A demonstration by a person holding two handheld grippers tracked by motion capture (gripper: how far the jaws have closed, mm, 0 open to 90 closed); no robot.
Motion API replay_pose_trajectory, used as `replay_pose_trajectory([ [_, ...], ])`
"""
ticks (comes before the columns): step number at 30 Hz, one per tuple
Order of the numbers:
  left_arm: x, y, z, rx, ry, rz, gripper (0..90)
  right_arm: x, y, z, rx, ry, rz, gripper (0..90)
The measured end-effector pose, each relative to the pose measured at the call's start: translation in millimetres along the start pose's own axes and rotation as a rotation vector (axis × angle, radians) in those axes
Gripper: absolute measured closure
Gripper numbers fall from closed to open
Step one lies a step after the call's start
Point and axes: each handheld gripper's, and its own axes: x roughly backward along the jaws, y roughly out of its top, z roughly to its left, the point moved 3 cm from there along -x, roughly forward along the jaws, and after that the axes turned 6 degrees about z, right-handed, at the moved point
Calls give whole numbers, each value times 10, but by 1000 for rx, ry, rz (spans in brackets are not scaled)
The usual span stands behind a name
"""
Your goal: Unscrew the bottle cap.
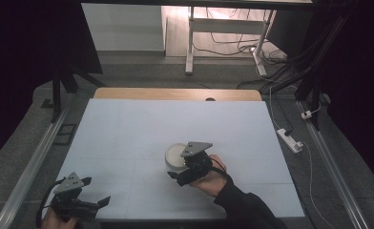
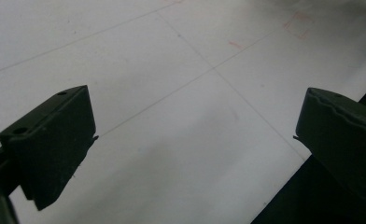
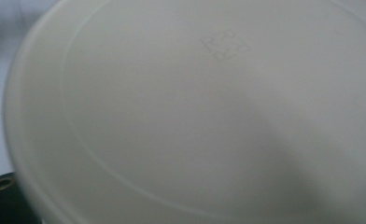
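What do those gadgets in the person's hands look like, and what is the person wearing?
Each hand carries a black two-jaw gripper, the left gripper and the right gripper, each topped by a grey three-cornered plate. A black cable trails from the left one. The right arm wears a dark long sleeve.

Smooth, matt white plastic bowl (image 1: 176,155) on a matt white sheet (image 1: 128,138) over the wooden worktop (image 1: 175,94); jaws matt black plastic.

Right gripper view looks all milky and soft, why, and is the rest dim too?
Right gripper view: the round white plastic container sits too close, so it blurs. High view: dim, dark edges, brightest on the white table mat. Left gripper view: soft shadows.
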Motion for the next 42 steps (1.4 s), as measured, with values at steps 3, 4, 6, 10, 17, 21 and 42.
replay_pose_trajectory([
  [3,-11,44,4,-14,-8,0,0,2,2,7,3,2,1,63],
  [4,-18,61,5,-26,-4,0,0,2,2,8,5,3,1,63],
  [6,-30,98,-2,-45,-5,-8,0,0,1,12,9,5,2,63],
  [10,-60,187,-29,-86,-59,-41,0,2,-1,18,12,9,1,63],
  [17,-153,364,-94,-128,-107,-48,0,14,-1,29,23,15,-4,63],
  [21,-203,482,-113,-150,-123,-66,0,21,1,38,24,18,-8,63],
  [42,-489,1190,-366,-353,-185,-29,0,20,-11,62,52,41,-15,63],
])
